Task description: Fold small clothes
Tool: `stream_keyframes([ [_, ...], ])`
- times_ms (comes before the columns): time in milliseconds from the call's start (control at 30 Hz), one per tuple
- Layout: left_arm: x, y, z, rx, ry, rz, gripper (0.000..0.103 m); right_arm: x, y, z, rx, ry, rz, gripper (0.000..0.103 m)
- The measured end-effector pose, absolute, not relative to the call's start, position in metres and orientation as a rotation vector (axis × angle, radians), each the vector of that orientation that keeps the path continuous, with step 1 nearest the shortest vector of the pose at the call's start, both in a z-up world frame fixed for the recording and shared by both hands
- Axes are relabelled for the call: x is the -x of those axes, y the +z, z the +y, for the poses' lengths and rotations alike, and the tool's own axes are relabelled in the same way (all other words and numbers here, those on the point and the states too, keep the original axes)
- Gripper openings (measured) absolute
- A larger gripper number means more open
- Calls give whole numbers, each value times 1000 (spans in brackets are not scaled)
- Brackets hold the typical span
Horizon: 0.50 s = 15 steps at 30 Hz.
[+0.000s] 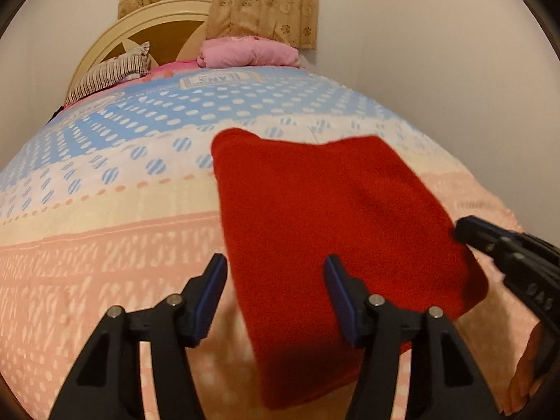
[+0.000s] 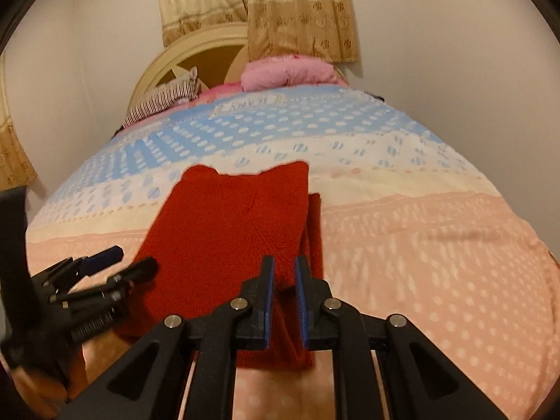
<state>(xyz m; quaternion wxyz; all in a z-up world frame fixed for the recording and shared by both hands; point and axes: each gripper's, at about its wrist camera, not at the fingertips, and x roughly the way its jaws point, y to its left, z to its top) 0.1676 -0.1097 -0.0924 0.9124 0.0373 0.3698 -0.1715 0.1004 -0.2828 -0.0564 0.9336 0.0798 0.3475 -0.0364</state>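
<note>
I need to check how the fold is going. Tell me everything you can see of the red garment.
The red garment is a fuzzy, knit-looking cloth in plain deep red, lying flat on the bedspread, already folded into a rough rectangle. In the right wrist view a narrow layer shows along its right edge, and its far edge is uneven. The right tongs grip its near right edge, nearly closed. The left tongs are open over its near left side.

- A printed label patch [image 1: 219,80] on the bedspread [image 1: 105,189], toward twelve o'clock near the pillows, carries large letters seen upside down; they cannot be read with certainty.
- No other lettering is legible.
</note>
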Motion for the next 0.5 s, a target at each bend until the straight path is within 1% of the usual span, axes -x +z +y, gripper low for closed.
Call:
stream_keyframes([
  [100, -166, -96, -112, -88, -348, 759, 60, -112, -80, -282, -162, -78, 771, 11],
  [167, -165, -97, -114, -94, -346, 757, 60, -111, -94, -285, -159, -92, 777, 12],
  [333, -163, -99, -120, -118, -324, 745, 60, -107, -102, -296, -215, -106, 766, 27],
  [500, -161, -102, -125, -138, -310, 736, 61, -107, -104, -295, -216, -117, 755, 29],
])
